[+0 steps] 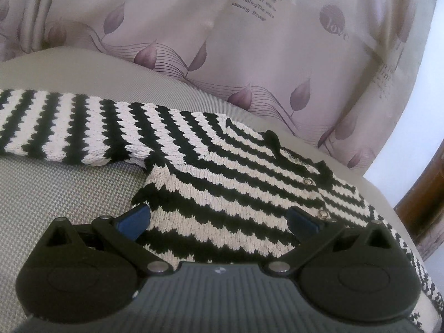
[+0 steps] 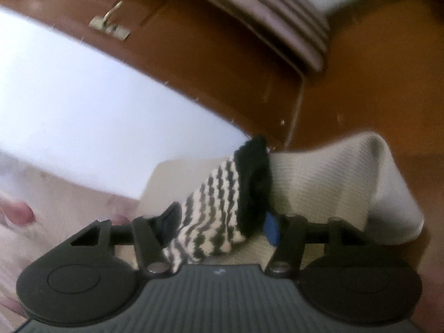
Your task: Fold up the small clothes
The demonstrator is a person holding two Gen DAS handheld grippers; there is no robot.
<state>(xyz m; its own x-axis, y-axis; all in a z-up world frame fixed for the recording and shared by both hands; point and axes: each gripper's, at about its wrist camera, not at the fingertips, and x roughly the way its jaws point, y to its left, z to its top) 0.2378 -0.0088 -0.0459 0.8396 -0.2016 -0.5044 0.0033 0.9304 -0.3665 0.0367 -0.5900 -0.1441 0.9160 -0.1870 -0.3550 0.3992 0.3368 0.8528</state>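
- Folding had reached the sleeve stage: the striped knit cardigan (image 1: 236, 183) lay spread on the grey cushion (image 1: 55, 199), buttoned front up, with one sleeve (image 1: 69, 127) stretched out flat to the left in the left wrist view.
- Your left gripper (image 1: 219, 217) stood with its jaws wide apart over the lower body of the cardigan; the blue pads (image 1: 136, 219) sat at either side of the knit and clamped nothing.
- Your right gripper (image 2: 219, 227) had the other sleeve end, with its black cuff (image 2: 255, 177), lying between its jaws. The jaws stood part-way closed; whether both pads pressed on the knit could not be told, since the picture was blurred and the right-hand pad looked clear of the fabric.
- Beyond the cuff you could see the cushion edge, a white wall and brown wooden furniture (image 2: 222, 55).
- The step in hand, by judgement, was taking hold of this sleeve so as to fold it across the body.
- The next move would call for a firm grip on the cuff, a low carry inward over the chest, and the left gripper steadying the body so that the knit did not drag.
- A loose pinch risked the sleeve slipping out mid-carry.
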